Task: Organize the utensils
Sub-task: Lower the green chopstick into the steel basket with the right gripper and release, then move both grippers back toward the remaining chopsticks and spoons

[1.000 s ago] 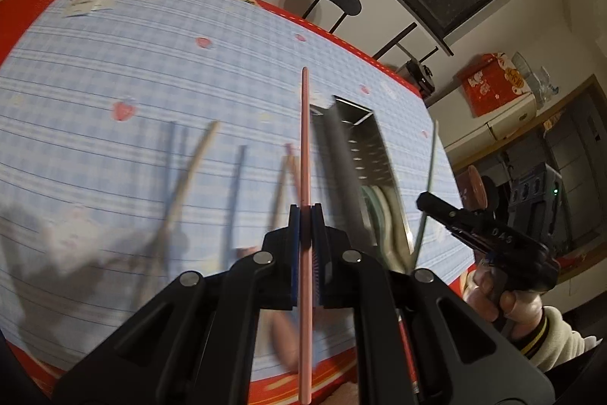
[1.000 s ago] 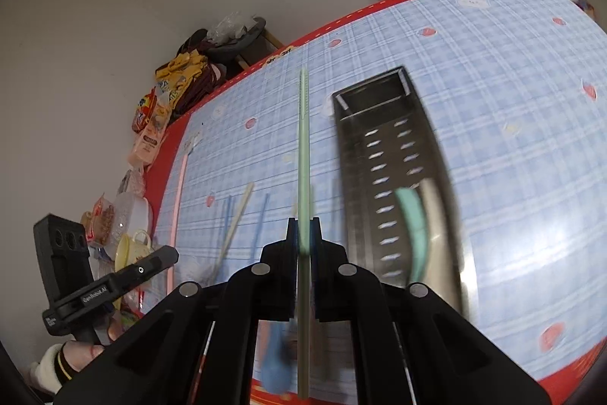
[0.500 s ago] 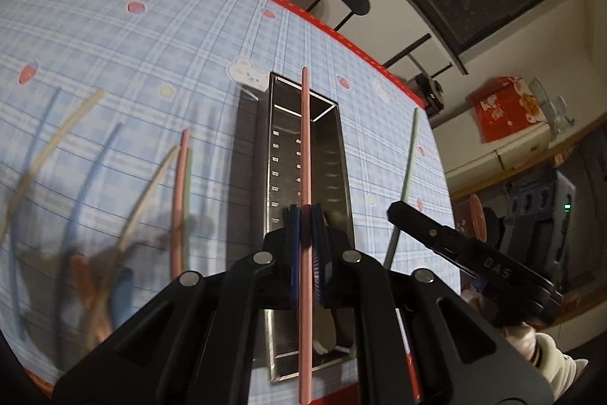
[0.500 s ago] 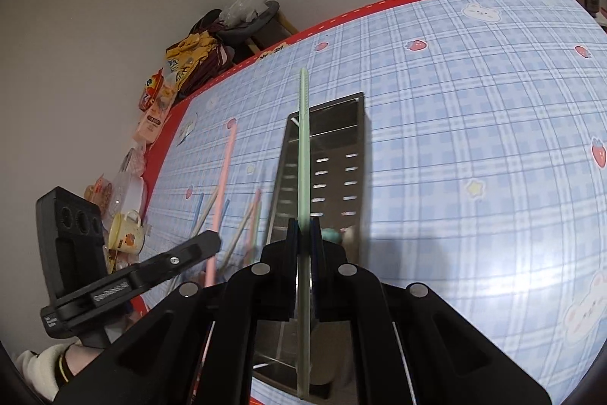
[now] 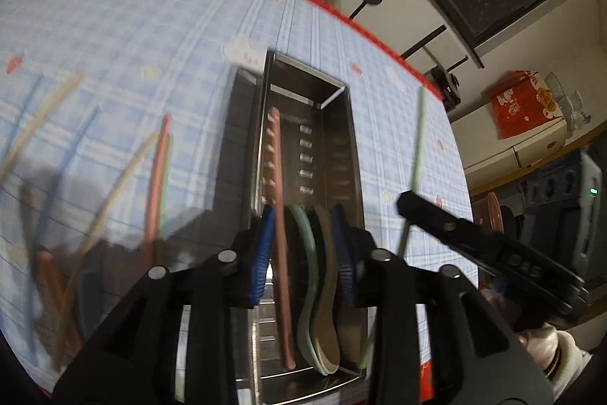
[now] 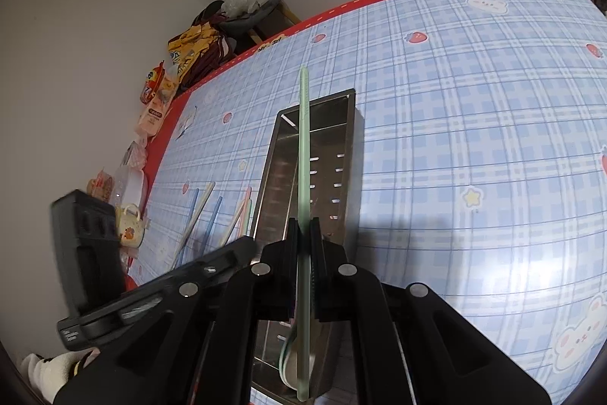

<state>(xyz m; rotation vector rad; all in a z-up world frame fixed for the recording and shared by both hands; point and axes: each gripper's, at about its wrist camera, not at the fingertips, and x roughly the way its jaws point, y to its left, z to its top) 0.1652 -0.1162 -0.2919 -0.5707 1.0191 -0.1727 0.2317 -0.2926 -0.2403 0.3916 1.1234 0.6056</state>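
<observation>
Over the steel tray (image 5: 353, 154) at the near side of the blue checked tablecloth (image 5: 114, 37), the left gripper (image 5: 303, 249) had just let go: its jaws stood spread wide, blue pads (image 5: 261, 253) well apart, and the pink chopstick (image 5: 279, 215) that they had pinched half a second before now lay loose inside the tray along its left wall. A second earlier that stick had been clamped dead centre between closed fingers out over the loose pile; now it rested in the tray beside the green and beige spoons (image 5: 322, 310) already gathered at the near end. I took that to mean one more utensil was sorted and the left hand was free to fetch another.

The right gripper (image 6: 303, 245) told a different story. Its jaws were clenched on the green chopstick (image 6: 303, 154), just as in both earlier views, and the stick pointed straight down the length of the tray, hovering above it, not yet released. Half a second before it had hung in much the same line over the tray.

Off to the left of the tray the remaining chopsticks (image 6: 205, 211), blue, beige, pink and green, lay scattered on the cloth, so a fair share of the job looked undone. The left view was smeared by motion, and I could not count them.
</observation>
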